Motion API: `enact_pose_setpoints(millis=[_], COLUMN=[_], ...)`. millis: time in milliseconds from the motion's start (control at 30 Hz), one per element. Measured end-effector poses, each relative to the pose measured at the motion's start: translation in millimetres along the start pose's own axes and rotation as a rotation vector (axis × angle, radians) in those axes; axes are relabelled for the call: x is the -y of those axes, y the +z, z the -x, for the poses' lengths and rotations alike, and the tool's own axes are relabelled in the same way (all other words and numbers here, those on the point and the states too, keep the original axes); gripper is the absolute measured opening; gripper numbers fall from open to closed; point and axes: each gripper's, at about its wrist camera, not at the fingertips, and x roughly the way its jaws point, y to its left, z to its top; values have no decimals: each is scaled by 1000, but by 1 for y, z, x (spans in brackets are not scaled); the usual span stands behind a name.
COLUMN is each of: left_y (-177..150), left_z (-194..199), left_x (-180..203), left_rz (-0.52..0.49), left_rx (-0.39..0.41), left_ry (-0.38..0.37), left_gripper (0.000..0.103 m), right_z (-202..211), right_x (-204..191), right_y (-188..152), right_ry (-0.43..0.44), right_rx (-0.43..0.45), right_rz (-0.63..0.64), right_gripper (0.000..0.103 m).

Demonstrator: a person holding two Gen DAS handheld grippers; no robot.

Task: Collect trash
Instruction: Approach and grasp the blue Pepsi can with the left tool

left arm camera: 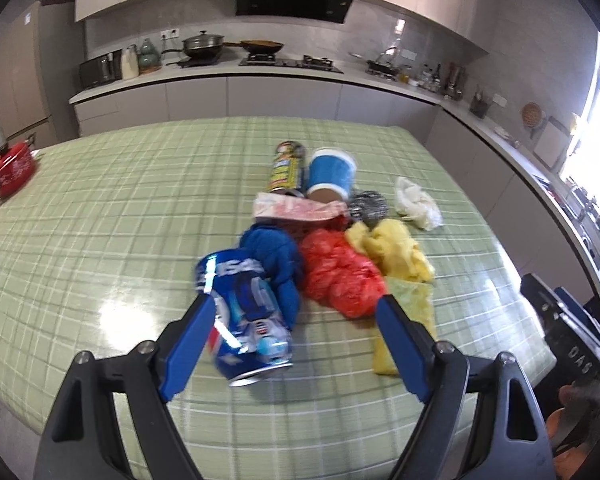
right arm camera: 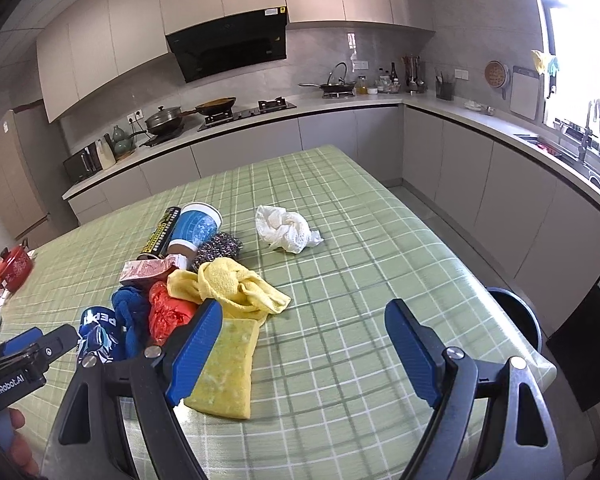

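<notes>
A crushed blue Pepsi can lies on the green checked table, blurred, against the left finger of my open left gripper. Behind it sit a blue cloth, a red plastic bag, a yellow cloth, a yellow sponge, a pink carton, a blue paper cup, a yellow can, a steel scourer and a white tissue wad. My right gripper is open and empty beside the sponge. The tissue wad lies apart.
A dark round bin stands by the table's right edge. A red pot sits at the table's far left. Kitchen counters with a stove and pans run behind and to the right.
</notes>
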Motion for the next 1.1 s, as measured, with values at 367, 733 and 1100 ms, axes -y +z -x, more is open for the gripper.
enact_pose_setpoints(millis=[367, 733, 1100], left_y=[3, 2, 14], left_z=[3, -5, -2], left_x=[55, 14, 26], left_rz=[-86, -18, -54], left_rx=[28, 3, 41], left_ry=[-65, 31, -36], left_gripper=[84, 84, 84], right_z=[26, 5, 21], right_x=[51, 25, 19], right_y=[8, 5, 16], right_ry=[-122, -44, -111], right_rx=[45, 19, 68], right_rz=[-56, -31, -17], right_gripper=[85, 85, 85])
